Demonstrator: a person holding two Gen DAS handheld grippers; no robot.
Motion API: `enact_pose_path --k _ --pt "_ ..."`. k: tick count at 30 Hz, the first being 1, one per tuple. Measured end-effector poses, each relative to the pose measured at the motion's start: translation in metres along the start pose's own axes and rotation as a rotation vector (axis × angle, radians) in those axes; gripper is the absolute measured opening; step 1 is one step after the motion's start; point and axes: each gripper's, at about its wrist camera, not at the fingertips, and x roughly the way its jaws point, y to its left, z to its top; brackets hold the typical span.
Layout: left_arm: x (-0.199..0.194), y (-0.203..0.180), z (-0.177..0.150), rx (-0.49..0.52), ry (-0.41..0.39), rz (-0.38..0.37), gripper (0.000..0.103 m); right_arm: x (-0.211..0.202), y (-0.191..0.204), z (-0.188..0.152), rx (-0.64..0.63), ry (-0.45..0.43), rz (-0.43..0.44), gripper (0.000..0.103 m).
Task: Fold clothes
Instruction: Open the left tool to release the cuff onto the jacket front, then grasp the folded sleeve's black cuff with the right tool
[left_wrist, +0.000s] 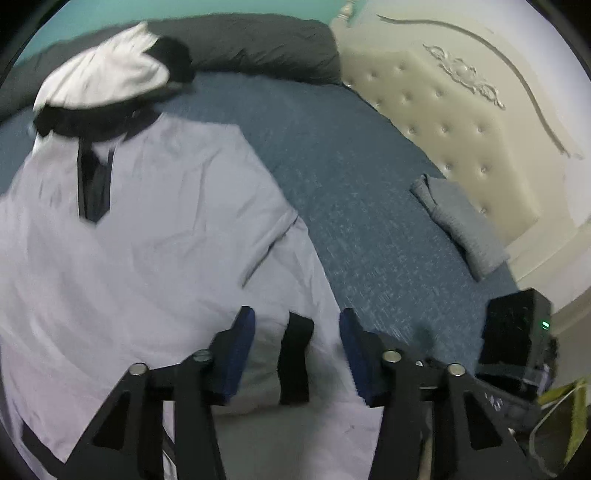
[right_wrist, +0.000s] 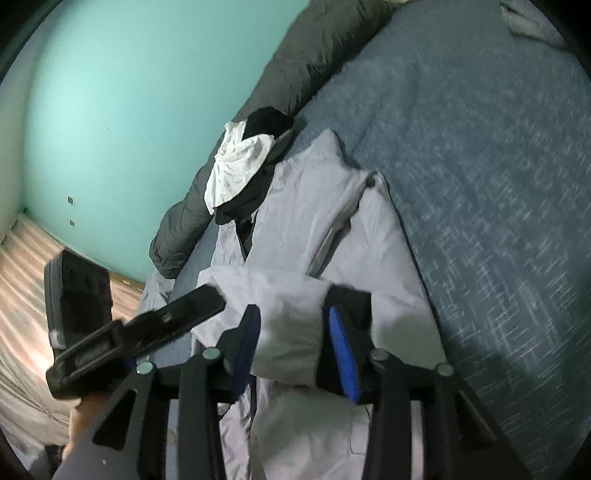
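A pale shirt with dark trim is lying spread on the blue bed, its dark placket pointing toward a heap of white and black clothes at the far edge, where a dark grey duvet is running along the teal wall.

The left tool is hovering over the shirt's near edge, its jaws standing apart. A dark cuff band is showing between the blue pads, but the pads are not pressing on it.

The right tool is sitting over a folded pale sleeve, which is lying between its jaws. Its pads are standing just beside the cloth; whether they are pinching it I cannot tell through the blur.

In the right wrist view the left tool is reaching in from the left over the shirt, with a hand below it.

A folded grey cloth is resting near the cream tufted headboard, well apart from the shirt.
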Motion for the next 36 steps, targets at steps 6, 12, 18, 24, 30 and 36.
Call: enact_pose_path --k 6,12,18,24,30,36 --pt "-0.034 0.020 -0.009 0.046 -0.007 0.084 0.065 0.013 -0.003 -0.003 0.014 0.047 -0.036 0.041" --pt "-0.061 0.084 -0.042 -0.064 0.001 0.181 0.065 0.018 -0.018 -0.004 0.079 0.079 -0.064 0.046" --pt "-0.093 0.145 -0.069 -0.170 -0.036 0.270 0.066 0.037 -0.014 -0.011 0.049 0.160 -0.122 0.046" --pt "-0.115 0.189 -0.089 -0.251 -0.059 0.311 0.068 0.046 -0.006 -0.015 0.010 0.175 -0.154 0.046" --pt "-0.127 0.211 -0.102 -0.294 -0.075 0.334 0.069 0.057 -0.002 -0.021 -0.036 0.198 -0.218 0.032" --pt "-0.135 0.224 -0.106 -0.320 -0.092 0.372 0.069 0.056 0.007 -0.020 -0.079 0.168 -0.202 0.000"
